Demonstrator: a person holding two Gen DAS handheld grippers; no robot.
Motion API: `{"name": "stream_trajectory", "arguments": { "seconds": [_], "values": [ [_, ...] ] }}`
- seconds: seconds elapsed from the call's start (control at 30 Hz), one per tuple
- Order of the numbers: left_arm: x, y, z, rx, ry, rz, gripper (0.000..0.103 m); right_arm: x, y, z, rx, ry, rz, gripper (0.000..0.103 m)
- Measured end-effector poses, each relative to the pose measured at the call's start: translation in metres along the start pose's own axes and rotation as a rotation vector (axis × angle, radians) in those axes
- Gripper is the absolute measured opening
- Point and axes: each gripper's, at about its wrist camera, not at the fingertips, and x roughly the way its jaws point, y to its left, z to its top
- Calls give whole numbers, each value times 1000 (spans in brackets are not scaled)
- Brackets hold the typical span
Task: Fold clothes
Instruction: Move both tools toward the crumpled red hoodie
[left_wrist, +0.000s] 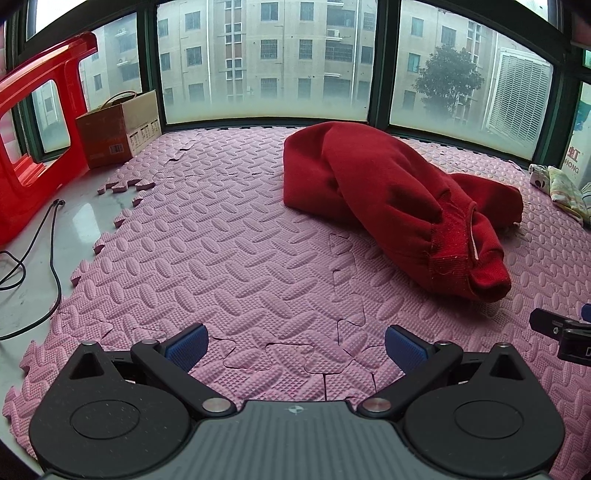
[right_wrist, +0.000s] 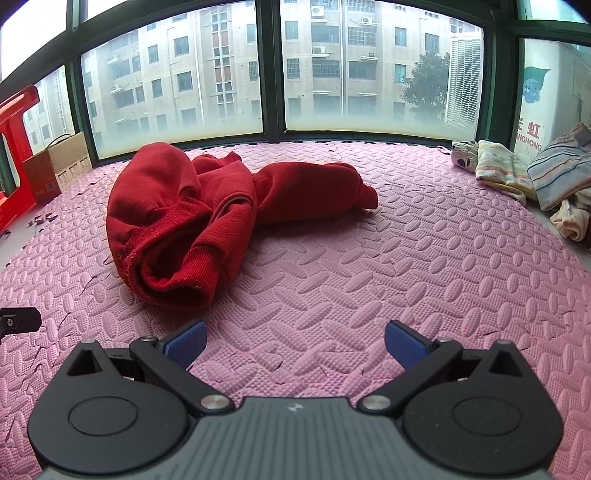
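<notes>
A red sweatshirt (left_wrist: 399, 206) lies crumpled in a heap on the pink foam mat (left_wrist: 229, 236), ahead and to the right of my left gripper (left_wrist: 295, 347). That gripper is open and empty, low over the mat. In the right wrist view the sweatshirt (right_wrist: 192, 218) lies ahead and to the left, its ribbed hem facing my right gripper (right_wrist: 295, 343), which is open and empty. Both grippers are apart from the garment. Part of the right gripper (left_wrist: 561, 332) shows at the left wrist view's right edge.
A pile of folded light clothes (right_wrist: 524, 177) sits at the mat's far right. A cardboard box (left_wrist: 118, 129) and a red plastic stool (left_wrist: 33, 147) stand at the far left by the windows. A black cable (left_wrist: 44, 251) lies on the bare floor left of the mat.
</notes>
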Motion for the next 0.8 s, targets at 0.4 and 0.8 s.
{"name": "stream_trajectory", "arguments": {
  "seconds": [0.4, 0.8],
  "values": [
    [0, -14, 2, 30, 15, -35, 103, -2, 10, 4, -19, -9, 33, 103],
    [2, -26, 12, 65, 17, -72, 103, 2, 15, 10, -26, -12, 57, 103]
  ]
}}
